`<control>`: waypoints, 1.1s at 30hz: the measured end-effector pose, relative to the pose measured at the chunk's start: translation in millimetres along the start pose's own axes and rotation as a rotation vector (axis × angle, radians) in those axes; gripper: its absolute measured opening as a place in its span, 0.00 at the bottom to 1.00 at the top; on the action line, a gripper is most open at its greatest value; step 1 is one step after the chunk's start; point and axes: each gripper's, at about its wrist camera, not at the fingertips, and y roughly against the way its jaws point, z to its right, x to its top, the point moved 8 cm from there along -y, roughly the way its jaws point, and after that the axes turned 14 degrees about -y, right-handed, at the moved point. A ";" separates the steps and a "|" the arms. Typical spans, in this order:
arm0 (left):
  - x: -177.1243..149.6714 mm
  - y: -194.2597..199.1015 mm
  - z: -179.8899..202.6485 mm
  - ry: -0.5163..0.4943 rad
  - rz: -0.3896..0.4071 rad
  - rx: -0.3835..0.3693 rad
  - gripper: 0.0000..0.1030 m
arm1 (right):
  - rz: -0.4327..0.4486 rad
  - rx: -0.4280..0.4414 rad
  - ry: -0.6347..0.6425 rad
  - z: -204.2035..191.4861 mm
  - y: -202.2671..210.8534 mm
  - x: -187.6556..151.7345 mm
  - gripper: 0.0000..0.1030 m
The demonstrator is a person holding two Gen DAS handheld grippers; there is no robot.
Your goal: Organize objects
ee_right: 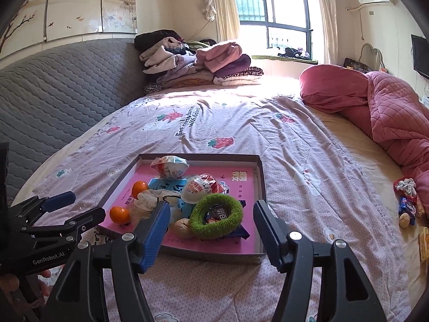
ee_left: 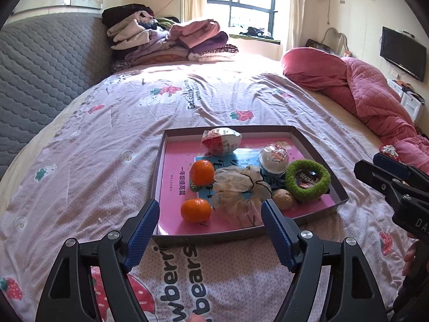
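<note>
On the left gripper [ee_right: 69, 209] body, white lettering reads "GenRobot.AI"; the bedsheet [ee_left: 241, 94] print shows "with bears" beside strawberries. Bedroom: quilted grey headboard [ee_left: 40, 67] at 9 o'clock, folded clothes [ee_left: 171, 40] at 12, window [ee_left: 241, 0] behind, pink quilt [ee_left: 370, 86] at 2. Shallow cardboard tray [ee_left: 316, 145] lies centre, holding two tangerines [ee_left: 195, 210], two wrapped snacks [ee_left: 221, 141], a mesh scrunchie [ee_left: 236, 187], a walnut [ee_left: 283, 199] and a green scrunchie [ee_left: 307, 178] encircling a candy. Both claws are wide apart and empty; right gripper [ee_right: 211, 230] hovers near the tray's edge.
</note>
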 end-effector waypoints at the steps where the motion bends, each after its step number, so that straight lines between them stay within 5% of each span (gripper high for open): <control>1: -3.0 0.5 -1.2 0.003 -0.004 0.002 0.77 | -0.001 0.000 0.000 0.5 0.5 -1.8 0.62; 33: -42.5 16.9 6.1 0.024 -0.023 0.010 0.77 | -0.032 0.013 0.019 -9.6 13.0 -44.5 0.62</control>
